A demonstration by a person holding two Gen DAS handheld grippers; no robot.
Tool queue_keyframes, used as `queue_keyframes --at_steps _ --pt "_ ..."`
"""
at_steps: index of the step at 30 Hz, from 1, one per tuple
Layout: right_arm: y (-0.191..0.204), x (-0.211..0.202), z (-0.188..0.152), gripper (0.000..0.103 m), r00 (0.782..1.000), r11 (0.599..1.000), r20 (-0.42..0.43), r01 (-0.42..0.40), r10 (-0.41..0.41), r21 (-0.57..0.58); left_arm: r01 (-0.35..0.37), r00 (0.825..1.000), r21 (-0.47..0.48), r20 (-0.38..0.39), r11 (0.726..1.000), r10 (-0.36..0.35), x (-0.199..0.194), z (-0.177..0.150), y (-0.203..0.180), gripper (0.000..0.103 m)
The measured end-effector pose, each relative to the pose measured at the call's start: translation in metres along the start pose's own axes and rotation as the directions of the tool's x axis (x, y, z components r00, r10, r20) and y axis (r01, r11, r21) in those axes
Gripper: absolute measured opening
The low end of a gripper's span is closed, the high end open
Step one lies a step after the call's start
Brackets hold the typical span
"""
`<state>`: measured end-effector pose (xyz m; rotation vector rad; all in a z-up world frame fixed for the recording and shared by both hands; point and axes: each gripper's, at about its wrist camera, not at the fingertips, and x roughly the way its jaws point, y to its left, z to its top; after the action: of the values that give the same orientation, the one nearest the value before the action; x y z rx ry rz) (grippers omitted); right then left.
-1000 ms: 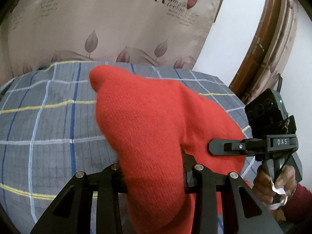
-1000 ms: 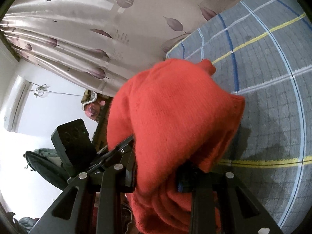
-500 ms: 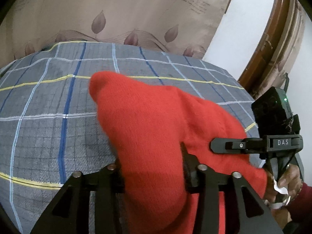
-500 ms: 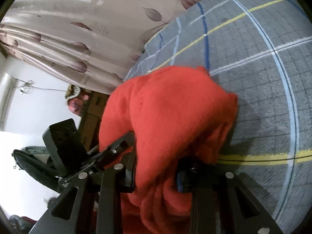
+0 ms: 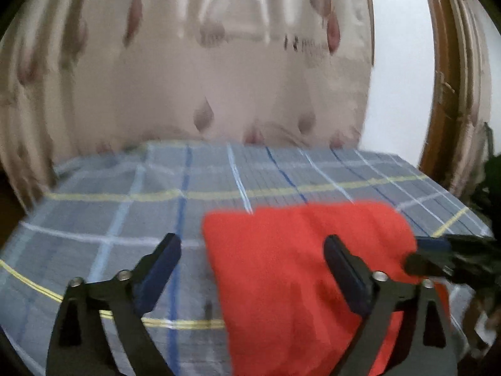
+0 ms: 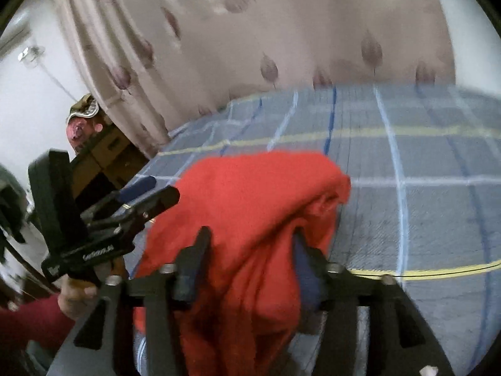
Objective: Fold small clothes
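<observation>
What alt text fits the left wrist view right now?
The left gripper is open above a red knit garment lying on a blue plaid bedspread. The right gripper reaches the garment's right edge; a leaf-print curtain hangs behind.

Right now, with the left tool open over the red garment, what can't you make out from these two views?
- Garment type: motion blur in both views; a bunched red knit only.
- Its near edge: cut off by the frame bottom and the left tool in the left view.
- Right tool: in the right view cloth drapes over its fingers, so whether it grips is unclear.
- Curtain print: blurred, unreadable.
- Bedspread under the garment: hidden.
</observation>
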<state>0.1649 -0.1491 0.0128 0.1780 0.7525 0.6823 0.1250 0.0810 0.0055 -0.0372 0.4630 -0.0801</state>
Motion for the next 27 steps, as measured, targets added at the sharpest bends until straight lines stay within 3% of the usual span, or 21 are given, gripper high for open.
queue_keyframes --at_steps 3,7,11,17,25,27 --pt "0.011 -0.025 -0.002 0.071 0.997 1.000 0.075 -0.007 0.008 -0.002 -0.080 0.991 0.031 0.109 0.996 0.076 -0.026 0.013 -0.007 0.100" --pt "0.017 -0.042 -0.006 0.076 0.995 1.000 0.098 -0.020 0.020 0.003 -0.160 0.968 0.056 0.206 0.986 0.145 -0.051 0.028 -0.016 0.103" --pt "0.021 -0.045 -0.010 0.080 0.995 1.000 0.098 -0.028 0.027 0.009 -0.079 0.975 0.052 0.213 0.996 0.066 -0.068 0.037 -0.019 0.103" --pt "0.024 -0.056 -0.018 0.082 0.994 0.999 0.105 -0.031 0.029 0.017 -0.049 0.977 0.048 0.211 0.998 0.038 -0.082 0.044 -0.027 0.103" --pt "0.030 -0.071 -0.023 0.085 0.990 1.000 0.141 0.004 -0.005 0.002 -0.098 0.971 0.024 0.220 0.995 0.091 -0.090 0.039 -0.036 0.103" --pt "0.035 -0.075 -0.023 0.090 0.988 0.999 0.153 0.030 -0.027 -0.019 -0.102 0.973 0.019 0.208 0.995 0.095 -0.089 0.039 -0.036 0.103"
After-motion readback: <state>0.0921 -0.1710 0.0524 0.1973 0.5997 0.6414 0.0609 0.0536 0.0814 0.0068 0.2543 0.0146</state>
